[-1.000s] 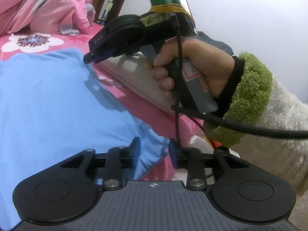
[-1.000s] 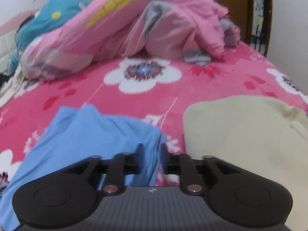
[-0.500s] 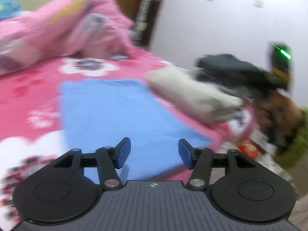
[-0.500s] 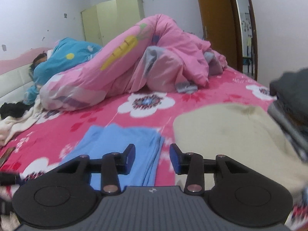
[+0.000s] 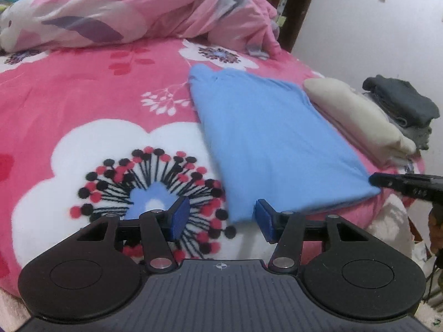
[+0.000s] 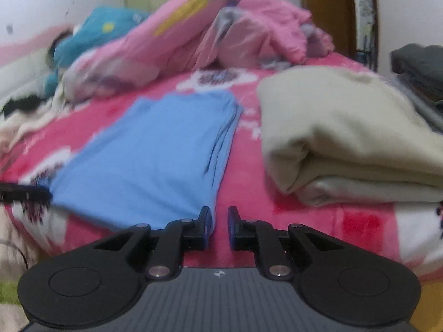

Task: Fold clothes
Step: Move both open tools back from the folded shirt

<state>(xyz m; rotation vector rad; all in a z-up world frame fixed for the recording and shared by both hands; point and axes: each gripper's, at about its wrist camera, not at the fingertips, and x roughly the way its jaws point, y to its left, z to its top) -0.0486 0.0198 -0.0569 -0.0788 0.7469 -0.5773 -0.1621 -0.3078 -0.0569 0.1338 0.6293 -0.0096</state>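
Blue folded shirt point(image 5: 271, 144) runs lengthwise, lower centre to upper centre of frame; our left gripper point(image 5: 218, 218), half open and empty, and right gripper point(image 6: 220, 228), closing on nothing, approx. flank its near corners.

No word, brand or number can be read anywhere. The nearest thing to a sign is a small crosshair mark point(image 5: 220, 266) on the ribbed grey housing of the left tongs, set in the middle just behind the finger pivots; a similar small emblem point(image 6: 218, 274) sits at the same spot on the housing of the right tongs, too small to make out. In the left wrist view, the black tip of the right tongs point(image 5: 407, 185) carries a few pale marks, blurred beyond reading. Paper scraps on the white wall point(image 5: 360, 27) above that black tip show no legible writing.
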